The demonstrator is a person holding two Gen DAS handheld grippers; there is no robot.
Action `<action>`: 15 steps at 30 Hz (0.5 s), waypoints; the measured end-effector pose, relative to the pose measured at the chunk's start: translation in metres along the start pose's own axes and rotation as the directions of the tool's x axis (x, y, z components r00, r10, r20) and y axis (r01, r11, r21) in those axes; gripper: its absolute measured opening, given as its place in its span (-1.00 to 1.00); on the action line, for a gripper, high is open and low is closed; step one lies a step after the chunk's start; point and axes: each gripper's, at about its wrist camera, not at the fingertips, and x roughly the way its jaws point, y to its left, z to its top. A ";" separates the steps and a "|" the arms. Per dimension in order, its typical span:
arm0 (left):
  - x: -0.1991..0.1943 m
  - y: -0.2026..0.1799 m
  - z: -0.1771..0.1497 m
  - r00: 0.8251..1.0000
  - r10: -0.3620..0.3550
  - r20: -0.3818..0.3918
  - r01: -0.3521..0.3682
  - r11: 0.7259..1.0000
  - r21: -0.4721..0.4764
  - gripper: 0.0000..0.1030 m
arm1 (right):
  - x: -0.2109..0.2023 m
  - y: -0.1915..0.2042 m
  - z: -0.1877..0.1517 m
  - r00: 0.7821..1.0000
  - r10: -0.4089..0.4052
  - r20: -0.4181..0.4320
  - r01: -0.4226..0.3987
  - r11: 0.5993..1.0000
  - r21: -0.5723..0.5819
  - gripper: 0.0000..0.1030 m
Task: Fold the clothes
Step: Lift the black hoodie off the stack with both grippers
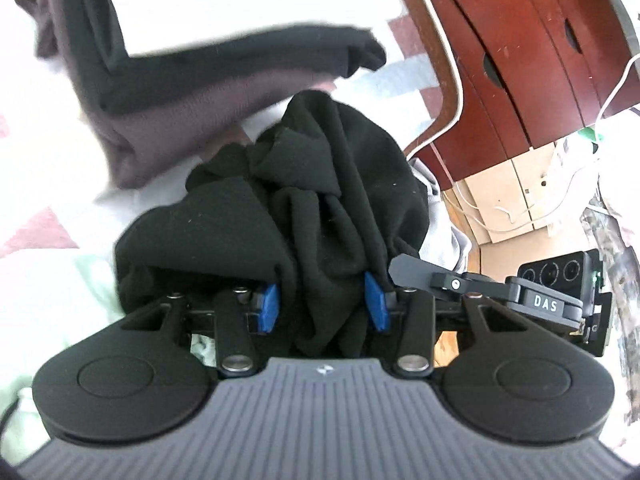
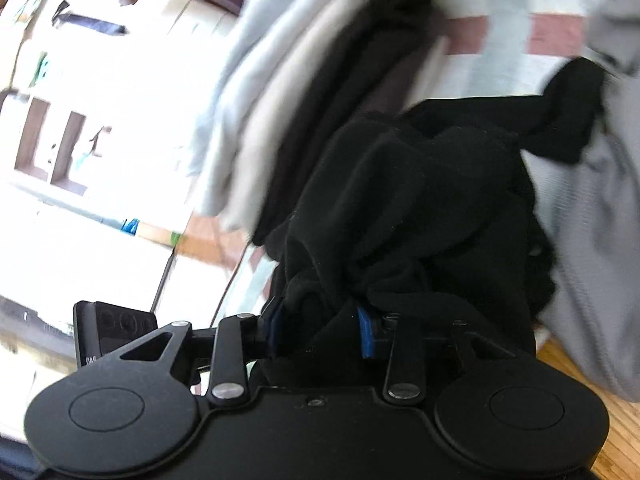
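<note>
Bunched garment between left gripper pads; folded pile behind it; cabinet at right

Reddish wooden cabinet, white cable along it, pale cardboard boxes below.

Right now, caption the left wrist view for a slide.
Left gripper clamps bunched black garment above a quilted bed.

You have a black garment bunched between blue pads, a dark brown-grey folded garment beyond it, a bedcover checked in white, pale blue and dull red, and a reddish-brown wooden cabinet.
</note>
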 end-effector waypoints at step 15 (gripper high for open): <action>-0.145 -0.015 -0.013 0.961 0.069 0.268 -0.082 0.996 0.036 -0.18 | 0.029 0.133 -0.013 0.973 0.169 -0.160 -0.202 0.953 -0.225 -0.16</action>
